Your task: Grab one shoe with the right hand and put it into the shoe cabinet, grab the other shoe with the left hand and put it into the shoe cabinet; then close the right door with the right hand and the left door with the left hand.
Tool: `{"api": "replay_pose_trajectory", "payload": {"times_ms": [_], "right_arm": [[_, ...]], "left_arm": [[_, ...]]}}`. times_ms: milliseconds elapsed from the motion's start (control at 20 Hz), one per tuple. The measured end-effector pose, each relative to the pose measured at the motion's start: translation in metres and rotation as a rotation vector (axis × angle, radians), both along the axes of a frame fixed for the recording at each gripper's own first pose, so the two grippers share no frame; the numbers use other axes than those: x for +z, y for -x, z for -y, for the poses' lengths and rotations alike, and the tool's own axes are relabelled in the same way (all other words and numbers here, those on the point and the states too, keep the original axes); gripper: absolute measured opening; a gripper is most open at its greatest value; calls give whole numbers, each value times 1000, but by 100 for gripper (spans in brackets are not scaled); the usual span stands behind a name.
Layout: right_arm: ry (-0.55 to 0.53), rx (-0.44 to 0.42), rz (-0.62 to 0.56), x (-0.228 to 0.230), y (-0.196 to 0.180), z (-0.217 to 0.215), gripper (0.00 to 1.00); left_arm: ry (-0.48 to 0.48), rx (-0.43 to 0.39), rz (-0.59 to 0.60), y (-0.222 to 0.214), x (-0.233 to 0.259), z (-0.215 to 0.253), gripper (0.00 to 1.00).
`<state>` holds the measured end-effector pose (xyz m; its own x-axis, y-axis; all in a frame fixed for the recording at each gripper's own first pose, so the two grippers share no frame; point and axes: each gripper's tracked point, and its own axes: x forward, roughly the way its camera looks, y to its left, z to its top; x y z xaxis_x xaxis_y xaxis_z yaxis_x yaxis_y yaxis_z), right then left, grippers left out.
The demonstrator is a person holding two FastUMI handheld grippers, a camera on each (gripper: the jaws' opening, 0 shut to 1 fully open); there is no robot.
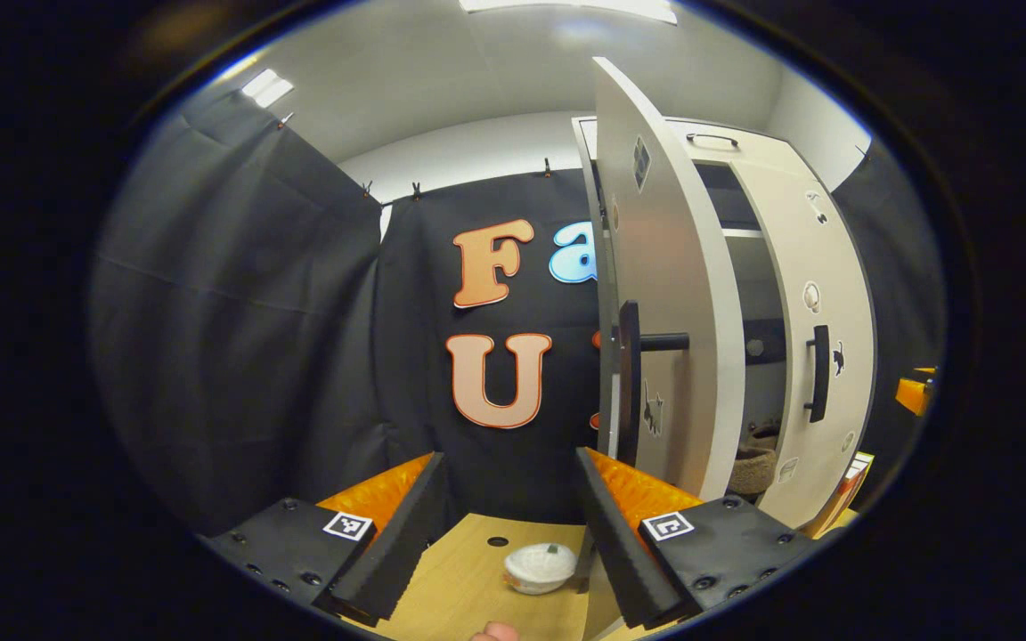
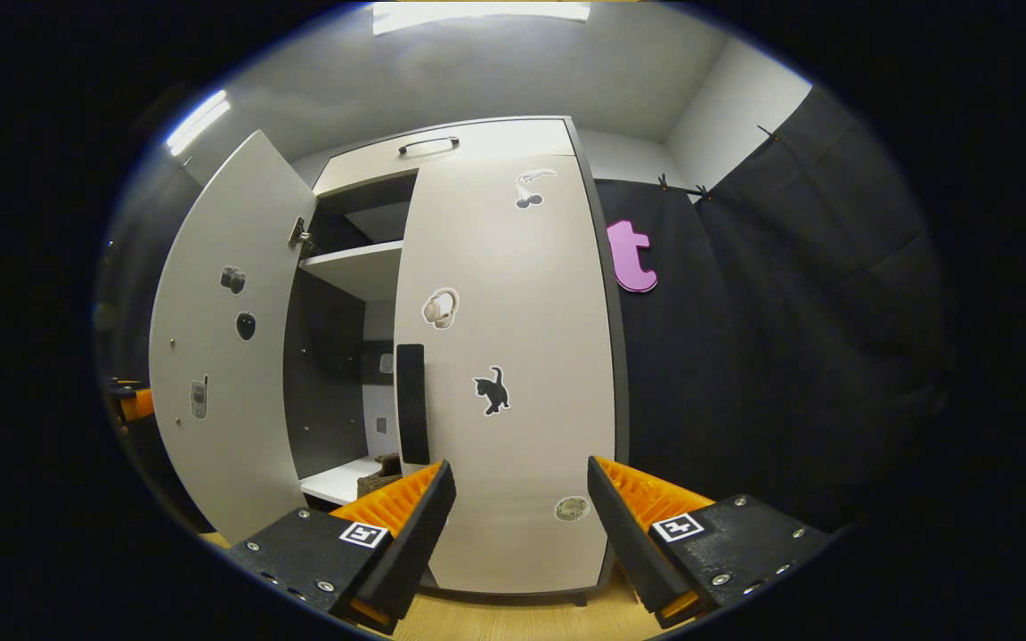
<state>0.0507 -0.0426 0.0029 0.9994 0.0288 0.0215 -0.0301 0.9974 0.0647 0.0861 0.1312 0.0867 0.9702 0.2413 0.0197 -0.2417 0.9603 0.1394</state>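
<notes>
Shoe cabinet [image 2: 477, 356] is standing far ahead in the right gripper view, its left door [image 2: 219, 356] swinging open and its right door [image 2: 513, 374] sitting nearly closed, a shoe [image 2: 384, 470] resting on the low shelf between them. Left gripper [image 1: 508, 525] is hovering wide open, holding nothing, near the left door's handle [image 1: 629, 392]. Right gripper [image 2: 517, 525] is gaping empty before the right door.
</notes>
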Motion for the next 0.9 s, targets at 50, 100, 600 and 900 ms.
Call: {"api": "replay_pose_trajectory", "payload": {"times_ms": [50,100,600,900], "right_arm": [[3,1,1,1,0,0,92],[4,0,2,1,0,1,92],[1,-32,4,3,8,16,92],[12,-72,-3,2,16,32,92]], "left_arm": [[12,-19,-9,-1,-2,7,97],[18,-39,-14,-3,-3,16,99],[36,-220,-40,-28,-15,97,94],[102,-323,-72,-51,-34,140,99]]}}
